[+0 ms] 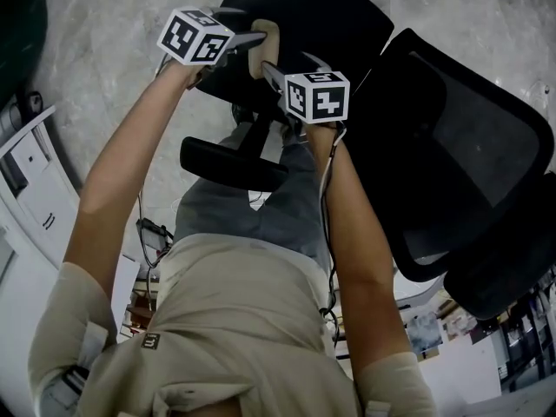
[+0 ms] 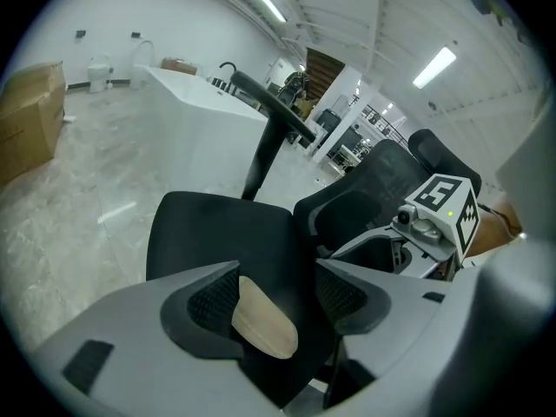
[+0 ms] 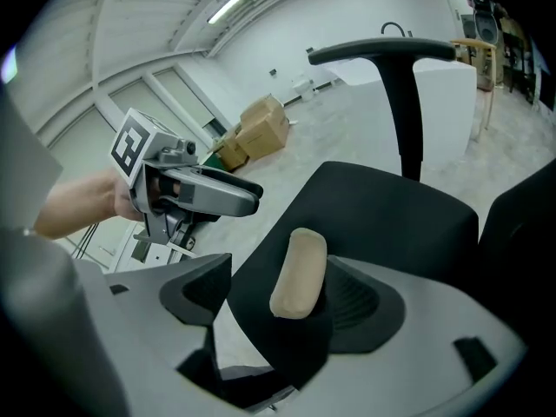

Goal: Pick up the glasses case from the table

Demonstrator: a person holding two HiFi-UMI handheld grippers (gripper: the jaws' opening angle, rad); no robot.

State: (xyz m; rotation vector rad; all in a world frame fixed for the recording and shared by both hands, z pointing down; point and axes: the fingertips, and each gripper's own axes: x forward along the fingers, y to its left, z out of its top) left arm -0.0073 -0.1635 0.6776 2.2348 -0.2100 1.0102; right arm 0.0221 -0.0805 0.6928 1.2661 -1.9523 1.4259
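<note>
Beige glasses case (image 1: 265,49) lying on black chair seat (image 1: 323,16), no bench visible; probably light, stiff, smooth. Take hold across its narrow middle. Left tool (image 2: 278,295) and right tool (image 3: 276,292) gape, unclamped, around it.

Clothes and rig
Beige short-sleeved shirt (image 1: 234,320), grey-blue trousers (image 1: 287,215); grey left gripper (image 2: 276,272) and right gripper (image 3: 280,268), black-and-white marker cubes (image 1: 195,35).

The glasses case (image 1: 266,49) lies on a black chair seat (image 1: 339,16), with clear room above. The left gripper (image 1: 254,40) and right gripper (image 1: 274,75) crowd close together over it. An armrest (image 1: 230,162) stands beside the seat, and a second chair (image 1: 469,146) closes off the right.
</note>
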